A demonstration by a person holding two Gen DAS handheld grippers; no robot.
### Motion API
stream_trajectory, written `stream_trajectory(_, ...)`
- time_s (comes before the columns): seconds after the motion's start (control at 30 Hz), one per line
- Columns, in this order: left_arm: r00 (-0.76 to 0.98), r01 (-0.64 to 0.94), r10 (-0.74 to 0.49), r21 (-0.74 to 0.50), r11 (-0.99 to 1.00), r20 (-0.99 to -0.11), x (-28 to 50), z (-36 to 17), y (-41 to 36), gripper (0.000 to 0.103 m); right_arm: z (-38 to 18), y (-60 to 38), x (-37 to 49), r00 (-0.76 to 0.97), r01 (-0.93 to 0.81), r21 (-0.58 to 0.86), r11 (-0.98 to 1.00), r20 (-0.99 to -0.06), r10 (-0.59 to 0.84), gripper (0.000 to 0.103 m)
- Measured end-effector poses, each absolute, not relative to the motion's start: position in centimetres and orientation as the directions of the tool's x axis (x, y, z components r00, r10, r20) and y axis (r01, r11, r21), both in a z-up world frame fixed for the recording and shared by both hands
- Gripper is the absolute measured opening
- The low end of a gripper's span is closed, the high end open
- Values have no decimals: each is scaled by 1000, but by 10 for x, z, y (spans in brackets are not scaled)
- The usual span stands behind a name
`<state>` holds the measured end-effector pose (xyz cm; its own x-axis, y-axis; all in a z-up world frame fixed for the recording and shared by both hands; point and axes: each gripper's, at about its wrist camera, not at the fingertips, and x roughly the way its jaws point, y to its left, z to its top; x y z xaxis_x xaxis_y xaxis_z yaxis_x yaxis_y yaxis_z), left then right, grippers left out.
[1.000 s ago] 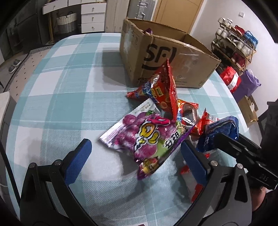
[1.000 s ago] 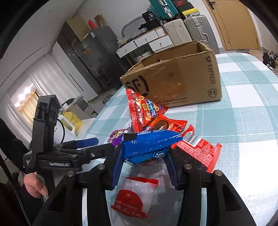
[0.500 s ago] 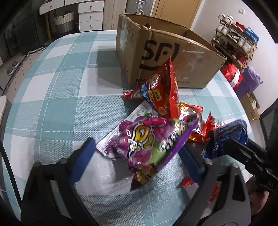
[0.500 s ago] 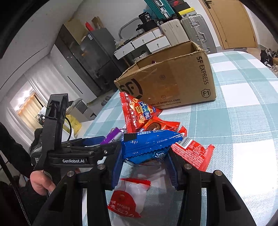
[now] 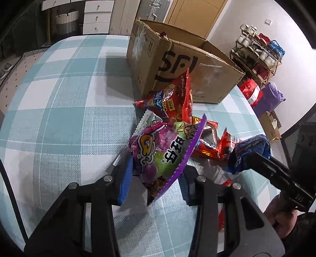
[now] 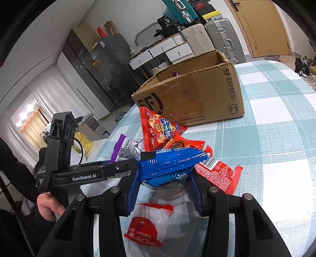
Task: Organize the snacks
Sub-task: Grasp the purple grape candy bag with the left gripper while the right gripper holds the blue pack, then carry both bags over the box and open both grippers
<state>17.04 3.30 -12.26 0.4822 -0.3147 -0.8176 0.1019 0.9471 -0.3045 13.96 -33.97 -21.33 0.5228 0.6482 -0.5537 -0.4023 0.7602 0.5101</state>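
The jaws of my left gripper (image 5: 156,178) are closing on a purple gummy bag (image 5: 158,150), which is crumpled between the blue pads and stands up off the checked tablecloth (image 5: 59,98). My right gripper (image 6: 164,185) is shut on a blue snack packet (image 6: 169,164), held just right of the left gripper. A tall red snack bag (image 5: 173,100), a red chocolate-pie packet (image 5: 207,138) and a flat red packet (image 6: 217,176) lie in a pile behind. The open cardboard box (image 5: 177,65) stands beyond the pile.
A red and white balloon-glue packet (image 6: 146,227) lies under the right gripper. A shoe rack (image 5: 258,57) and bags stand past the table's right edge. White drawers (image 5: 96,17) and suitcases (image 6: 217,37) line the far wall.
The left jaws have gone from wide open to closed on the purple bag, which has been crumpled and tipped upright. The right gripper has kept still with the blue packet.
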Motion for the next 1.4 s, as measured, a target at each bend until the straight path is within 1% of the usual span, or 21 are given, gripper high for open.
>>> stream_trajectory(0.23,508,117,-304,-285,951,-806,158,-112,33,38,-206,-339,136,532,-407,502,763,-549,645,46)
stream_trajectory(0.5,523,127,-315,-293,948,-792,149,-102,35,38,-202,-337,134,540,-412,494,766,-545,642,46)
stream_trajectory(0.77,553,145,-321,-291,946,-769,143,-79,36,38,-192,-336,136,552,-426,478,768,-536,639,46)
stream_trajectory(0.93,573,165,-318,-274,948,-755,147,-57,35,38,-182,-333,144,551,-457,448,768,-536,640,46)
stream_trajectory(1.4,611,246,-359,-263,933,-705,179,11,18,38,-127,-320,170,582,-541,385,748,-471,663,46)
